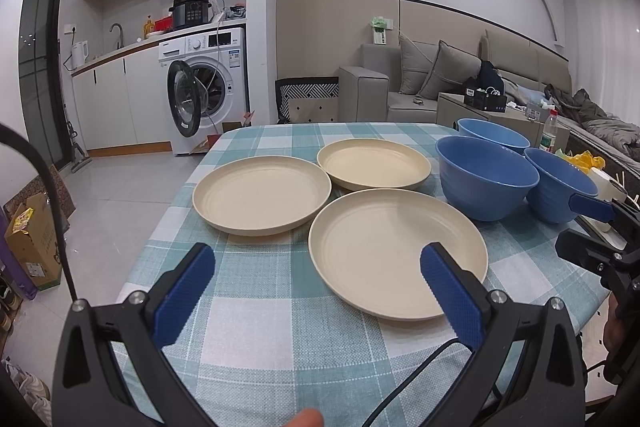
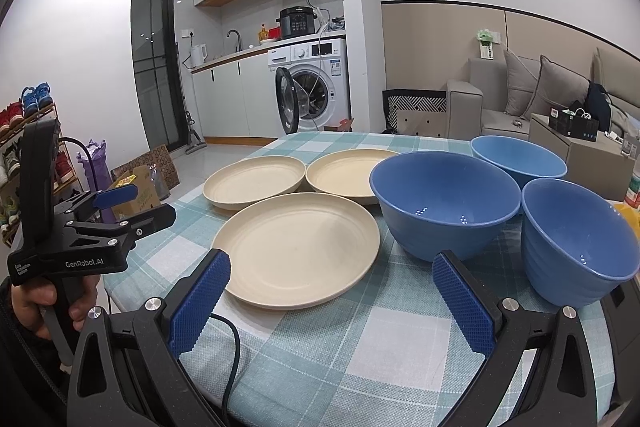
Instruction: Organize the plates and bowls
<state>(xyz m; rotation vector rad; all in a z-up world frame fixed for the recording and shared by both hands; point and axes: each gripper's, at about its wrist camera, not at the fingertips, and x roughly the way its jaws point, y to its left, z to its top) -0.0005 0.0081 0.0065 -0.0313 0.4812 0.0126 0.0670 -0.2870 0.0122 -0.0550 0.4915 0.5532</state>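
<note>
On the teal-and-white checked tablecloth (image 1: 280, 307) lie three cream plates, each flat and apart from the others: the nearest plate (image 1: 396, 251), the left plate (image 1: 262, 193) and the far plate (image 1: 374, 165); to their right stand three blue bowls, upright and clustered close: the middle bowl (image 2: 444, 199), the far bowl (image 2: 518, 157) and the right bowl (image 2: 580, 239). The left gripper (image 1: 316, 287) hovers wide open and empty over the near table edge, its right finger (image 1: 452, 295) above the nearest plate's rim; the right gripper (image 2: 332, 295) is likewise spread wide, holding nothing, between the nearest plate and the right bowl.
</note>
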